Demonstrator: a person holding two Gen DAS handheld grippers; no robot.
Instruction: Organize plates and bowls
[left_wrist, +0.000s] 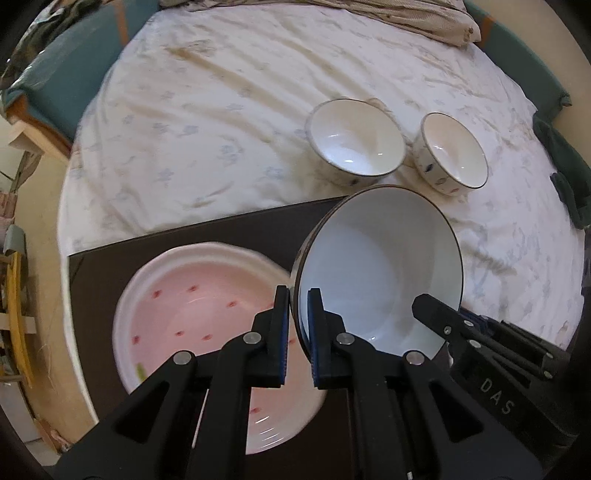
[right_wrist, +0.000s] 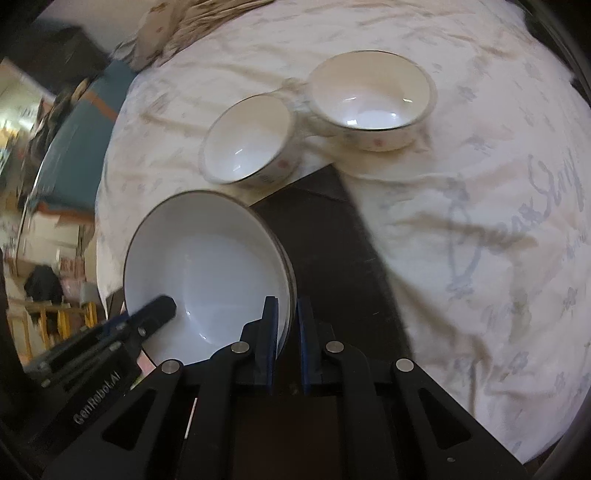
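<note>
Holding the white bowl (left_wrist: 380, 266) clamped at opposite rim edges, left gripper (left_wrist: 298, 332) and right gripper (right_wrist: 287, 343) carry it above the pink plate (left_wrist: 192, 306); 2 small bowls (left_wrist: 354, 138) remain unsorted on the bedsheet (left_wrist: 221, 110).

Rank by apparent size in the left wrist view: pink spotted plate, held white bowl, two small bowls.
1. Pink spotted plate
2. Held white dark-rimmed bowl, much nearer the camera
3. Two small white floral bowls: alike

black tool (left_wrist: 298, 328), blue pads, perhaps silver rivets
</note>
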